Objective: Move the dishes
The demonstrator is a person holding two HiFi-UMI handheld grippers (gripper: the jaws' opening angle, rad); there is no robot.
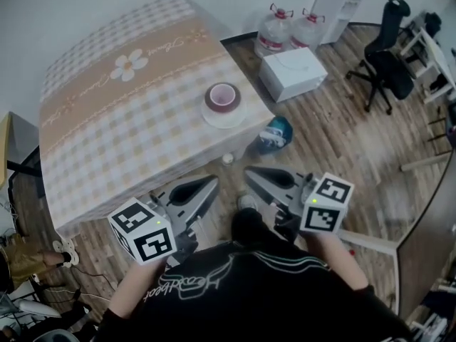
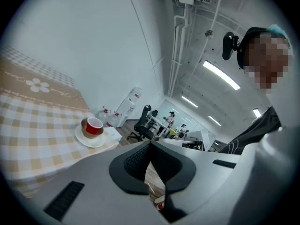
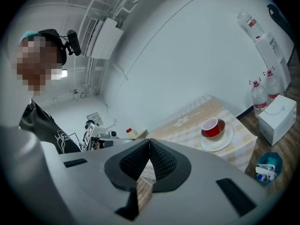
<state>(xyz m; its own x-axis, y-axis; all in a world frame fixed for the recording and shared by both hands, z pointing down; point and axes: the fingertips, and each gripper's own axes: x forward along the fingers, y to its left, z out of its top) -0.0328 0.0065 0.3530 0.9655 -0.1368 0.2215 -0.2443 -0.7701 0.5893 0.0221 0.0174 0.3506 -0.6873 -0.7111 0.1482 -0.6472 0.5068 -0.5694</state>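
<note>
Your room is evenly, softly bright; ceiling strip lights [image 2: 220, 75] glare white in your left gripper view. Shadows are faint. Every view bends strongly at its edges, both gripper views ending in dark rounded corners. Your head view looks slightly soft.

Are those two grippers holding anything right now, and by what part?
Nothing. The left gripper and right gripper are shut and empty, short of the cup.

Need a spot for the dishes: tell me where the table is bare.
Bare: the checked tablecloth left of the cup and saucer, up to the flower print. Crowded: the floor beside that corner, with a white box and water bottles.
</note>
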